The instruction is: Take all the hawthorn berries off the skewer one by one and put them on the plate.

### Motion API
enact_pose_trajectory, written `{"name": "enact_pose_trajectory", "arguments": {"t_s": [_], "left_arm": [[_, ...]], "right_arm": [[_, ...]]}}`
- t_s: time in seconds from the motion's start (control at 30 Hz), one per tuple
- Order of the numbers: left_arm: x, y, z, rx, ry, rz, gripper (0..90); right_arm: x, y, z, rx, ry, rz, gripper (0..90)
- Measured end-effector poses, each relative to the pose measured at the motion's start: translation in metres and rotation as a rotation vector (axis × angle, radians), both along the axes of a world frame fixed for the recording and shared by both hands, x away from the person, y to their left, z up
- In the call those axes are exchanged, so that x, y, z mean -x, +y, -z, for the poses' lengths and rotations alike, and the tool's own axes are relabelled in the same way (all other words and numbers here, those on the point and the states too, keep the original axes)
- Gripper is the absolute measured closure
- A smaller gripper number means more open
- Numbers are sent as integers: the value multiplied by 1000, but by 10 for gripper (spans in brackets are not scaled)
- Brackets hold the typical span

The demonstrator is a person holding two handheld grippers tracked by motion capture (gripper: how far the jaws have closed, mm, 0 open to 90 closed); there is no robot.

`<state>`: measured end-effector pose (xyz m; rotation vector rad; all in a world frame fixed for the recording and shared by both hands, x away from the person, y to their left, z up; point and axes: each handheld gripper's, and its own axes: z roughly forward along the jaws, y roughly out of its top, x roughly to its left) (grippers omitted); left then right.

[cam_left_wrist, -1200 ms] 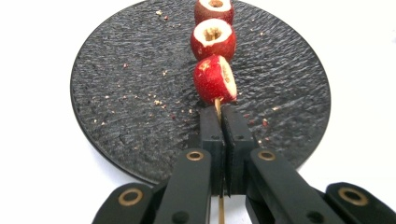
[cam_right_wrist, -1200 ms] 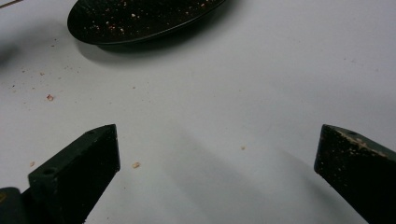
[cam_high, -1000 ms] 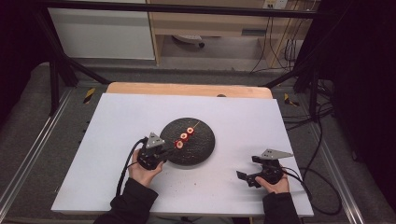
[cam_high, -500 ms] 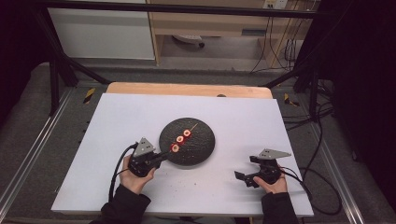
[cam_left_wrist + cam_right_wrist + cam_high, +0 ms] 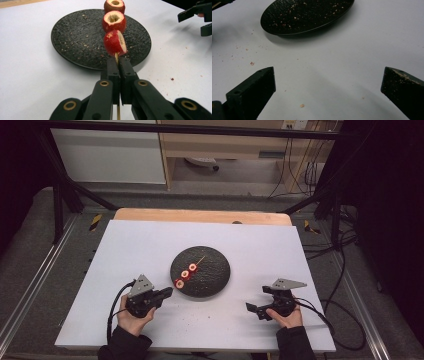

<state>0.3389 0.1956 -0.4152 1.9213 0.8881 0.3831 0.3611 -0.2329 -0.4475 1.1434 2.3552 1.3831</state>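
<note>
The skewer (image 5: 116, 58) is in the grip now — a thin wooden stick with three hollowed red fruit pieces (image 5: 114, 20) threaded along it, lying across the black plate (image 5: 212, 280) near the middle of the white table (image 5: 145, 245), a little toward its near edge. In the left gripper view the left gripper (image 5: 118, 65) has its two jaws pressed together on the bare butt of the stick, right at the plate's rim, with the nearest fruit piece sitting just beyond the pads. From the high view that left gripper (image 5: 162, 295) sits off the plate's near-left edge, the stick's pointed tip angling up toward the far side of the plate.

Over on the near-right part of the table, the right gripper (image 5: 252, 308) rests well apart from the plate, jaws spread wide with nothing but bare tabletop and a few crumbs (image 5: 302, 105) between them. It is pointed toward the plate but not engaged.

So where does this stand? The grasp on the skewer looks done: the stick is clamped. The fruit, though, all seems to be on the stick and over the plate, so my read is that the real work — lifting the skewer away, or bringing the right gripper in to deal with the pieces — is yet to come. Early going, I'd judge.
</note>
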Motion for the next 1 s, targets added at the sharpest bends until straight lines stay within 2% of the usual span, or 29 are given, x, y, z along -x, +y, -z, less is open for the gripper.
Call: {"name": "enact_pose_trajectory", "arguments": {"t_s": [0.1, 0.2, 0.33, 0.7, 1.0], "left_arm": [[2, 5, 3, 13, 6, 7, 880], [4, 8, 3, 12, -4, 11, 880], [6, 10, 5, 31, -3, 16, 881], [12, 3, 5, 27, -12, 44, 881], [15, 0, 4, 31, -24, 54, 880]], "right_arm": [[0, 6, -2, -5, -6, -10, 4], [0, 13, -3, -27, -8, -16, 4], [-1, 25, -4, -16, -8, -18, 4], [-4, 60, -14, 1, -5, -14, 5], [-10, 84, -31, -50, -21, -24, 17]]}}
